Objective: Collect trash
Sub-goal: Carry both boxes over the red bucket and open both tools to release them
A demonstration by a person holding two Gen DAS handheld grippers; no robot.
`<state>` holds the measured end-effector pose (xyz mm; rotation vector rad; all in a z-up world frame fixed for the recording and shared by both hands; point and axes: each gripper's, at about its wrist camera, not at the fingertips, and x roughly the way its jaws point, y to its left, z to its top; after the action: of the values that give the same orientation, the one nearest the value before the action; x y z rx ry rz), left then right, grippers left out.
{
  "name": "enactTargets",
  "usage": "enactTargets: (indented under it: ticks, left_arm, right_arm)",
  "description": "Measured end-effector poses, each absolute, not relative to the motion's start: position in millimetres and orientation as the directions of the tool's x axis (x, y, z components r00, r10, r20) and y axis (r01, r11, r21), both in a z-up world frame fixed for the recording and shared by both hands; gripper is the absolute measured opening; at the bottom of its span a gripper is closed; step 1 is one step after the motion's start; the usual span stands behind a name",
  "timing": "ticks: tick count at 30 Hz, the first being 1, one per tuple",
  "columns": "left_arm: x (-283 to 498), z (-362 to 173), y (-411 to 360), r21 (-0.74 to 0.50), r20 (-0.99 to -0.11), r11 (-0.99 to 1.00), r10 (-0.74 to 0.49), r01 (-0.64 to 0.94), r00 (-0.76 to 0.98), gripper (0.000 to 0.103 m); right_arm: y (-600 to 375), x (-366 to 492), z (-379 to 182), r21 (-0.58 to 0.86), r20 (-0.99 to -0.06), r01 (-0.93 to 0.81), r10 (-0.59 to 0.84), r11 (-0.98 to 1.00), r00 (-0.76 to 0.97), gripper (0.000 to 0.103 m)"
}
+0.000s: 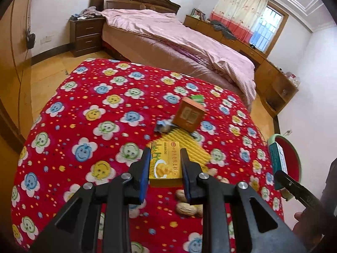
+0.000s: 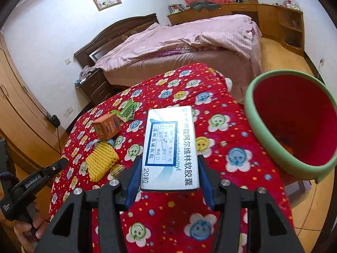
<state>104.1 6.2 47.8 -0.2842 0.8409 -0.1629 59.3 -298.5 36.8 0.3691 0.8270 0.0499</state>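
- left gripper point(image 1: 165, 164), low centre of its view, is clamped narrowly on a yellow snack box point(image 1: 165, 163), lifted off the flowered red cloth point(image 1: 84, 109) for binning.
- right gripper point(image 2: 169, 175) grips a white medicine box point(image 2: 170, 147) by its long sides, jaws about half spread.
- the green-rimmed red bin point(image 2: 294, 126), right of frame, sits just beside that box, likely next.
- an orange carton point(image 1: 189, 116), yellow foam netting point(image 2: 101, 160) and peanuts point(image 1: 187, 208) lie on the cloth.

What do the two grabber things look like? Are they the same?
Yes, they match. The left gripper and the right gripper each have black angular arms with triangle-shaped cutouts, round silver bolts and two blue finger pads. Seen from the right wrist camera, the left gripper's side has white lettering reading GenRobot.AI. A dark sleeve shows at the edge.
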Motion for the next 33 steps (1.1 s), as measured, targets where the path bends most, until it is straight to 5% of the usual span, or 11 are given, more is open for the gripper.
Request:
enactTargets:
  ticks: [33]
  left_arm:
    - [105,72,-188,-0.27,-0.719,0.854,-0.486,0.444,0.498,0.027]
  right_arm:
    - [-451,-6,39,0.412,-0.667,0.372,-0.003,0.832,0.745,0.053]
